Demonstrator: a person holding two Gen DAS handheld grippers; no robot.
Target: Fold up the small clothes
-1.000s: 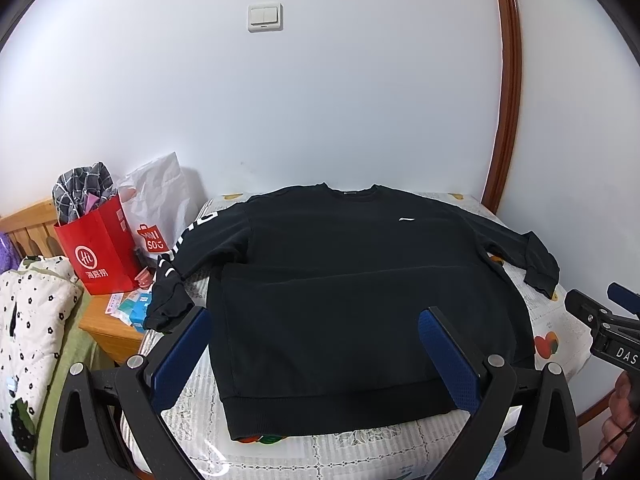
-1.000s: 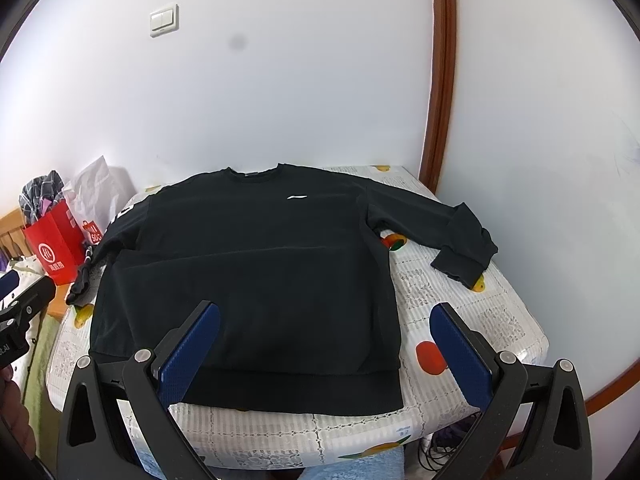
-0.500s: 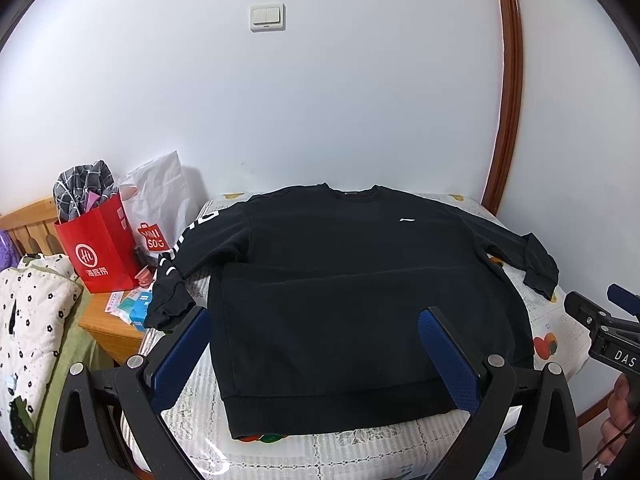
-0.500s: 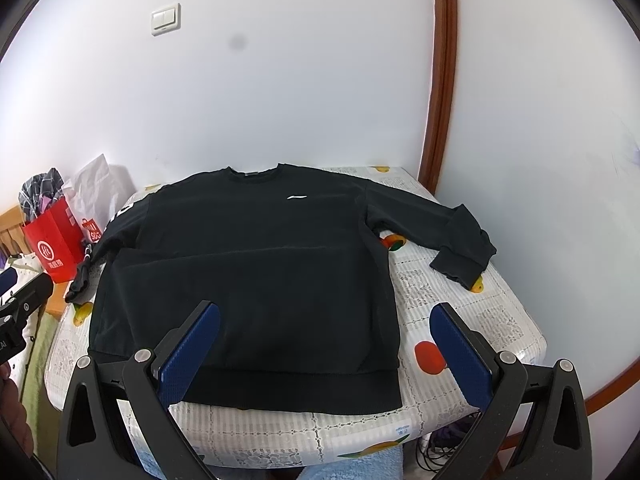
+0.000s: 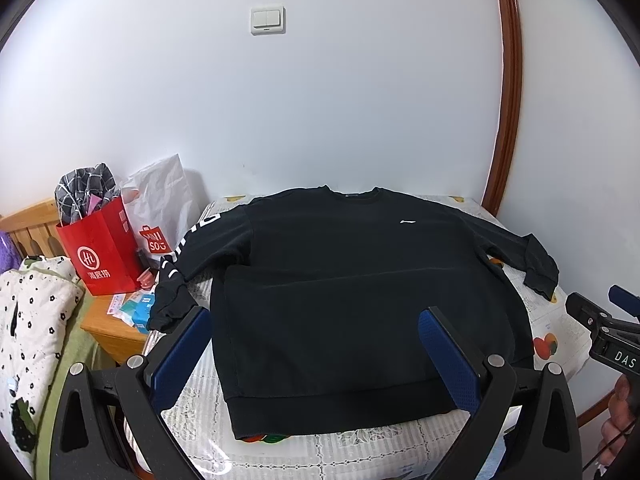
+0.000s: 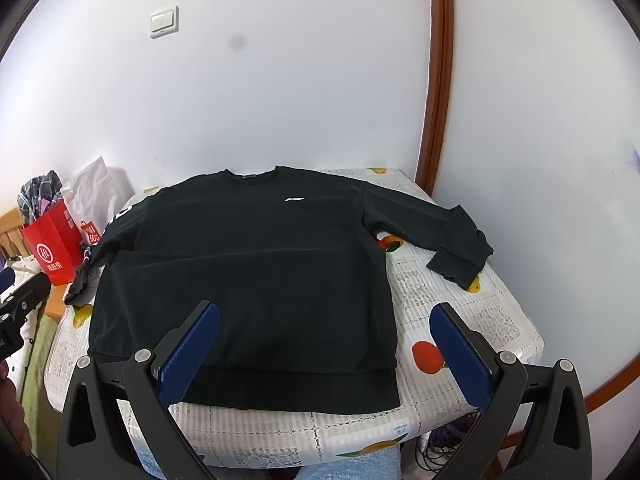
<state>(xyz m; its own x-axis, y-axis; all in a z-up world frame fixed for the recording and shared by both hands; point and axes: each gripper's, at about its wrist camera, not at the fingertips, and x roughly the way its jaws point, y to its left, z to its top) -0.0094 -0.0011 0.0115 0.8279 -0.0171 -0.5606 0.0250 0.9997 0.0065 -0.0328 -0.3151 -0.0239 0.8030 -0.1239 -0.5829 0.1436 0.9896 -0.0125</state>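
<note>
A black long-sleeved sweatshirt (image 5: 352, 280) (image 6: 256, 264) lies flat, front up, on a small table with a fruit-print cloth (image 6: 460, 320). Its collar points to the wall and its hem to me. The left sleeve (image 5: 180, 276) hangs over the table's left edge; the right sleeve (image 6: 448, 232) lies spread on the cloth. My left gripper (image 5: 316, 328) hovers open above the hem's near left part. Over the hem's right corner my right gripper (image 6: 326, 324) stands open too. Neither holds anything.
A red paper bag (image 5: 100, 256) and a white shopping bag (image 5: 160, 208) stand on a wooden bedside cabinet (image 5: 108, 324) left of the table. A spotted quilt (image 5: 28, 320) lies at far left. The white wall is close behind; brown trim (image 6: 436, 80) runs up at right.
Both views have shifted very slightly; the sweatshirt and the gripper jaws stay as they were.
</note>
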